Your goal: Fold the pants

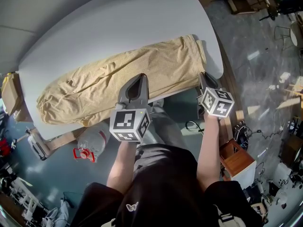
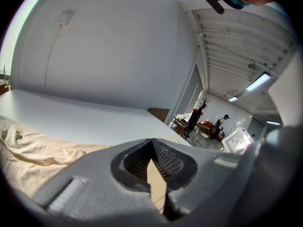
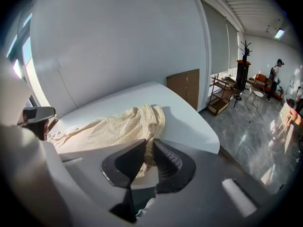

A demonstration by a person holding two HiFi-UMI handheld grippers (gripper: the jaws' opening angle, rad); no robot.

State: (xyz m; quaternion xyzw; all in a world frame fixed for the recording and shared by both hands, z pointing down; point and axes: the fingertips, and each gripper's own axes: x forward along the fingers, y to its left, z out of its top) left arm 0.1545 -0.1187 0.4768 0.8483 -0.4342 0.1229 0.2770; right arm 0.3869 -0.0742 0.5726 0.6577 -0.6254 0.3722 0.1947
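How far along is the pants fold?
Done: pants lie lengthwise on the table as one long strip, legs apparently stacked. In hand: left tool pinches cloth mid-length, right tool grips cloth by the waistband. Remaining: the crosswise folds; none shows yet.

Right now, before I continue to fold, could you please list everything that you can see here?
pants: one, beige, lying lengthwise on the table
table: one, pale grey, under the pants
bottle: one, clear plastic with red cap, on the floor below the table's near edge
wooden stand: one, brown, on the floor at right
left gripper: one, grey, shut on the pants' near edge
right gripper: one, grey, shut on the pants' waist end
forearms: two, one behind each gripper
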